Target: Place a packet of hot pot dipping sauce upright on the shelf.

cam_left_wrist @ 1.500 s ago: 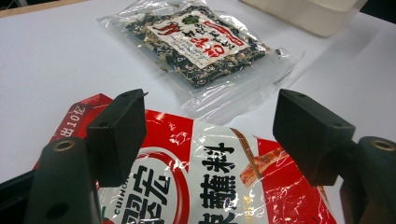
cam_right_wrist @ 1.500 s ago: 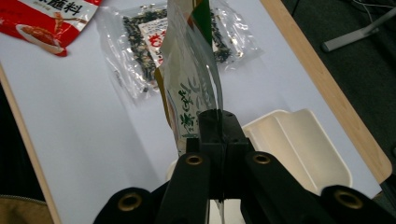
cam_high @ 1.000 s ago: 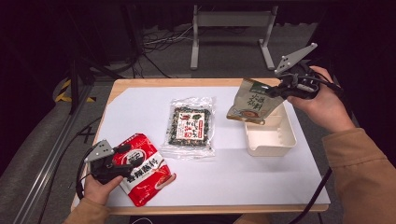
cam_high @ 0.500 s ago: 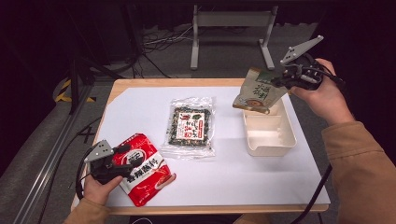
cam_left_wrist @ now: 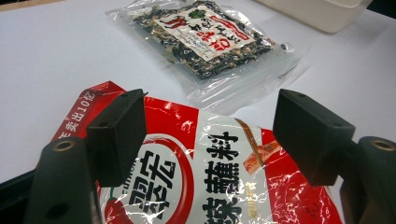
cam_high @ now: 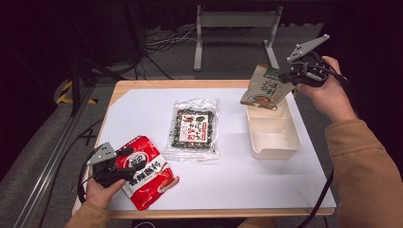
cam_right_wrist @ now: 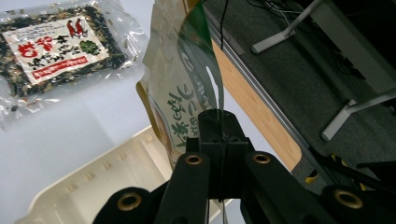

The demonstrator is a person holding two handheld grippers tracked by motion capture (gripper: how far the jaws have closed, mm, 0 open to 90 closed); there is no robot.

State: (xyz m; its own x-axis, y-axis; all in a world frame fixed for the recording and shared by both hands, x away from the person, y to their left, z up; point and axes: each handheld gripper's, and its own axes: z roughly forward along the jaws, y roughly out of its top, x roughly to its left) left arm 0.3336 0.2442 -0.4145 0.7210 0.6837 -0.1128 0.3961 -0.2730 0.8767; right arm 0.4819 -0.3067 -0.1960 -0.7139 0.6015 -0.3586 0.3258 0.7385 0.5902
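The right hand-held gripper [cam_high: 291, 76] pinches the beige-green pouch [cam_high: 264, 88] above the cream bin's [cam_high: 274, 135] far edge, near the desk's [cam_high: 142, 87] back corner, farther back than a second ago. The left hand-held gripper [cam_left_wrist: 205, 135], jaws spread, straddles the red sauce packet [cam_left_wrist: 210, 177]; its view shows the print. The seaweed packet [cam_high: 193, 127] lies mid-desk.

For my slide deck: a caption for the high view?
Right gripper lifts a beige pouch above the cream tray; left gripper rests open over the red packet.
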